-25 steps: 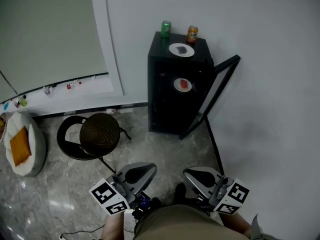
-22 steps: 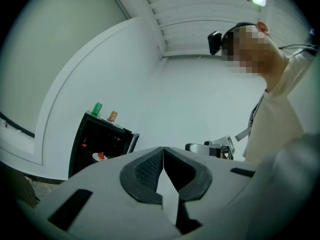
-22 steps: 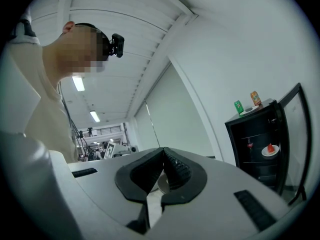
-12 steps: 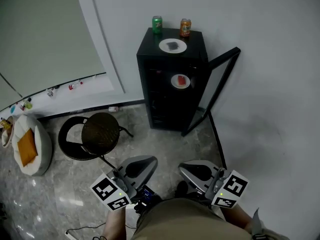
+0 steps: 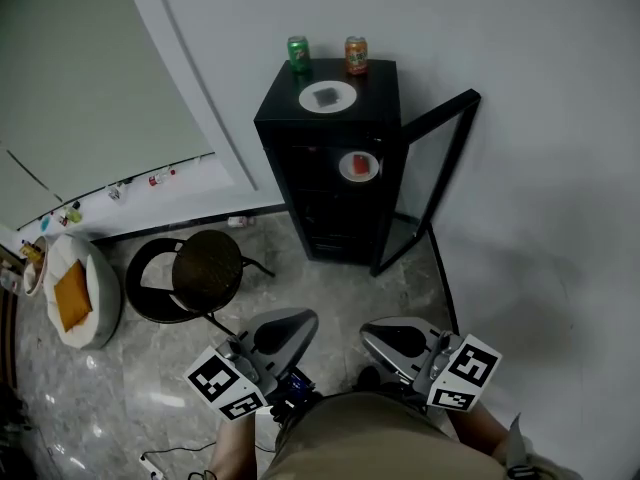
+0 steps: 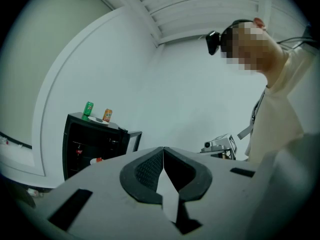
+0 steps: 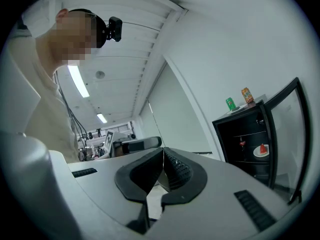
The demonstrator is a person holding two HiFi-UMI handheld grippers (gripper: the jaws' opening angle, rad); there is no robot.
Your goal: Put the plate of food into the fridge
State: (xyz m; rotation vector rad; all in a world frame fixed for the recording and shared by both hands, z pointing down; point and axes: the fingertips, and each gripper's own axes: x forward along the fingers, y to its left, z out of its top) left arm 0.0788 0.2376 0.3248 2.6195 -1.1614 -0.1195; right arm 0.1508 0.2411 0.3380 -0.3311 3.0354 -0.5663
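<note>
Fingers (image 6: 146, 170) shut; stool (image 5: 205, 266) stands near open fridge (image 5: 318, 203)

fridge door (image 5: 428, 180) stands open, stool (image 5: 205, 266) left of bare floor (image 5: 335, 290)

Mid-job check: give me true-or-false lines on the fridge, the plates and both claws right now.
1. The fridge door is shut. False: it stands open.
2. A green can and an orange can stand on top of the fridge. True.
3. A plate with red food sits inside the fridge. True.
4. The left claw grips a plate. False: its jaws are together on nothing.
5. The right claw is shut and empty. True.
6. The fridge top bears no plate. False: a second plate lies there.
</note>
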